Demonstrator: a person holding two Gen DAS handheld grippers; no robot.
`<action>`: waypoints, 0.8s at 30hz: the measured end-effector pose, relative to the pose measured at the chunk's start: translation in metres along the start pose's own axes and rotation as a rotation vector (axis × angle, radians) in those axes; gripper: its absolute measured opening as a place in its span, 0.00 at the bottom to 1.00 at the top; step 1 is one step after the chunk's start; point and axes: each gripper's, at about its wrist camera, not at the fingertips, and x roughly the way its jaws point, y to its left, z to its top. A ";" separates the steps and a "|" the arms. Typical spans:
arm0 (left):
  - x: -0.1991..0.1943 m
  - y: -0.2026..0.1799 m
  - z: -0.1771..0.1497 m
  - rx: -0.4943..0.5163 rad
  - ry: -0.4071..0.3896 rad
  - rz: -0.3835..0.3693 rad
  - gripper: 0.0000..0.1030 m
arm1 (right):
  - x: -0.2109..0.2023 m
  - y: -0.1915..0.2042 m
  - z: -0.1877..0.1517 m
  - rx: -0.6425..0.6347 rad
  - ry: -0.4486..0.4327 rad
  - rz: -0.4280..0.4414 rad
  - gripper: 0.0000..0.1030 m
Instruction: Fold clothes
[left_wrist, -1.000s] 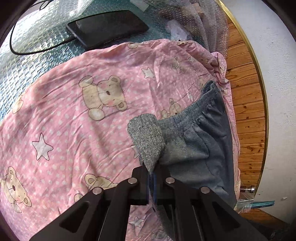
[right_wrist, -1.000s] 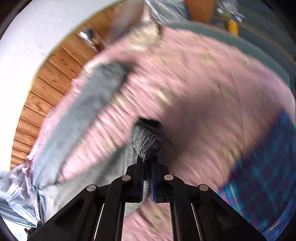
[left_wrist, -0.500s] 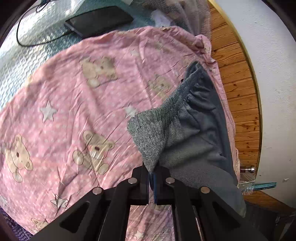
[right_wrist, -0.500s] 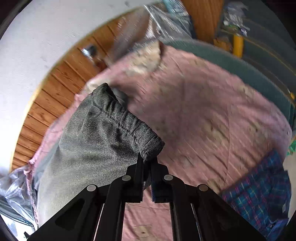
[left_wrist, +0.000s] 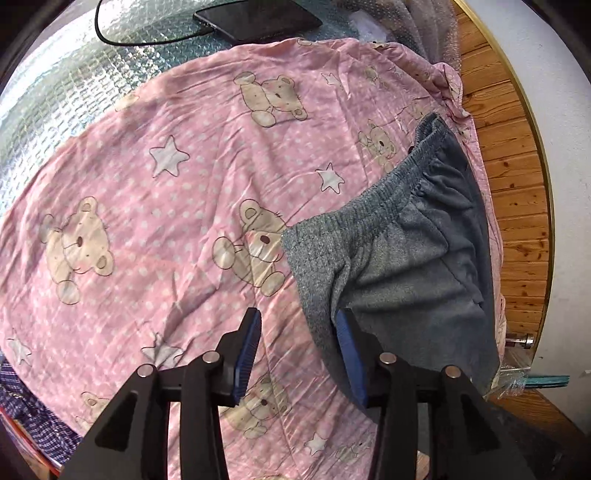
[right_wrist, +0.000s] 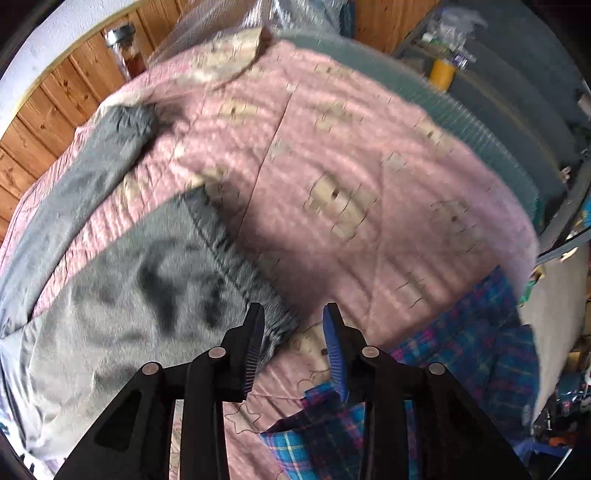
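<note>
Grey sweatpants (left_wrist: 402, 254) lie on a pink sheet (left_wrist: 166, 206) printed with bears and stars, the elastic waistband running diagonally. My left gripper (left_wrist: 295, 332) is open, and the waistband corner lies loose between its blue pads, nearer the right one. The right wrist view is blurred: the same grey sweatpants (right_wrist: 122, 295) spread to the left, with one leg reaching up toward the wooden wall. There my right gripper (right_wrist: 293, 328) is open too, the waistband's other corner lying beside its left finger.
A black phone (left_wrist: 258, 16) with a cable lies on silver bubble foil (left_wrist: 55, 81) beyond the sheet. Wood panelling (left_wrist: 517, 184) bounds the right side. A blue plaid garment (right_wrist: 461, 350) lies at the lower right in the right wrist view, a glass jar (right_wrist: 127, 48) by the wall.
Both grippers were shut on the waistband corners and held them up. Now both have opened, and the waistband lies flat on the pink sheet.
</note>
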 end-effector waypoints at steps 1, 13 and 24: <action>-0.010 0.001 -0.003 0.001 -0.014 0.007 0.44 | -0.011 0.008 0.004 -0.012 -0.036 0.012 0.37; 0.065 -0.218 -0.016 0.368 0.139 -0.231 0.44 | 0.031 0.168 0.012 -0.436 -0.027 0.181 0.38; 0.224 -0.336 -0.044 0.504 0.146 -0.082 0.09 | 0.077 0.106 0.004 -0.356 0.124 -0.015 0.50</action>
